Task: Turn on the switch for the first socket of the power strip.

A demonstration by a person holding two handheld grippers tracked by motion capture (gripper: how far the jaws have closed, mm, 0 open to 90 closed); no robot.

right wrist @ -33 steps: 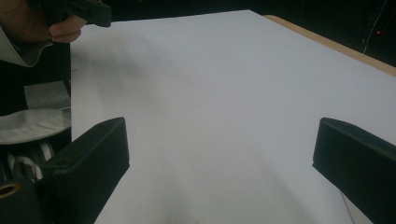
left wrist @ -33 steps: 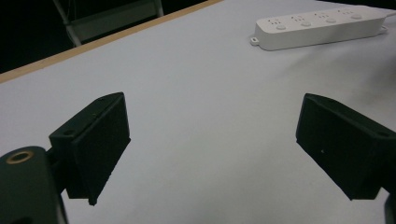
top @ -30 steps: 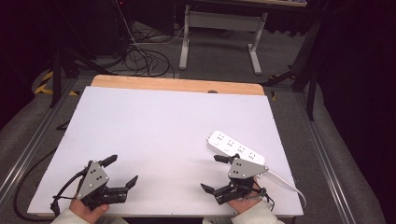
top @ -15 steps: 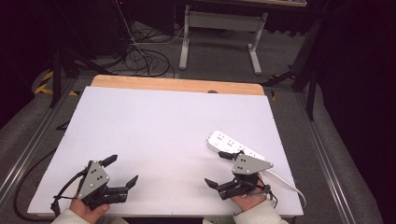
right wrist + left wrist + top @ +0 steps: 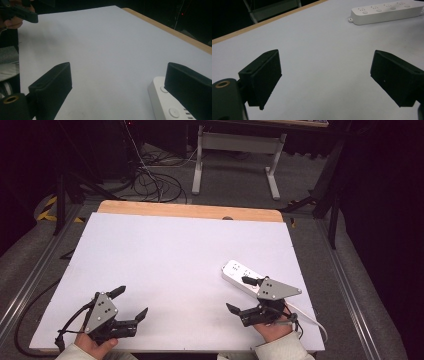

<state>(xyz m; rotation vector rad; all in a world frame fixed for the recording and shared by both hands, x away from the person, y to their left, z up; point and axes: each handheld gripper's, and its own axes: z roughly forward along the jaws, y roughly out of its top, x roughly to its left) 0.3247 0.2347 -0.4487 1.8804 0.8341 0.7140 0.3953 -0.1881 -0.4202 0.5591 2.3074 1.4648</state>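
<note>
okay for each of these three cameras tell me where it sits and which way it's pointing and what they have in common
High view: fixed above the person's side, looking forward and down on the white table; both hands hold the left gripper and right gripper.
Left gripper view: rides the left gripper, facing across the table to the power strip; its open jaws show.
Right gripper view: rides the right gripper, facing across the table; open jaws, one over the power strip.
Shared: all three show the table and power strip.

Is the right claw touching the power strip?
Cannot tell. In the right gripper view, one jaw of the right claw overlaps the power strip, hiding any gap or contact.
</note>
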